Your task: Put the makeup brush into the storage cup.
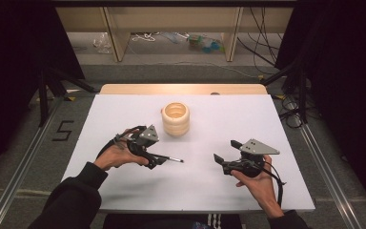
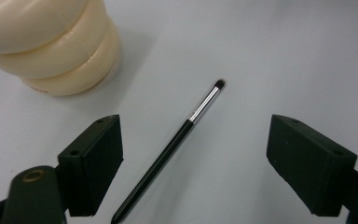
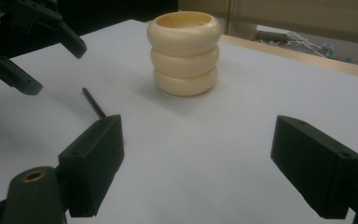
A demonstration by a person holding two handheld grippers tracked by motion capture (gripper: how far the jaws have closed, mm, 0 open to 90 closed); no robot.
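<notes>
Black jaws of the left gripper [image 2: 193, 163] stand wide apart, straddling a thin brush [image 2: 168, 151] that lies flat on the white table [image 1: 276, 124], probably lined up to pinch its handle. The brush's butt end is cut off at the frame edge. The right gripper [image 3: 198, 172] gapes empty, facing the ribbed cream cup [image 3: 184, 52].

Two black jaws rising from the bottom edge, set wide apart over bare white table [image 3: 223, 154], right gripper [image 3: 196, 158] holding nothing. At twelve o'clock, upright cream ribbed holder [image 3: 184, 53], mouth open. At ten o'clock, thin dark brush [image 3: 93, 102] lying flat on the sheet. Farther toward ten, left gripper [image 3: 37, 56], jaws parted above the brush's far end.
</notes>
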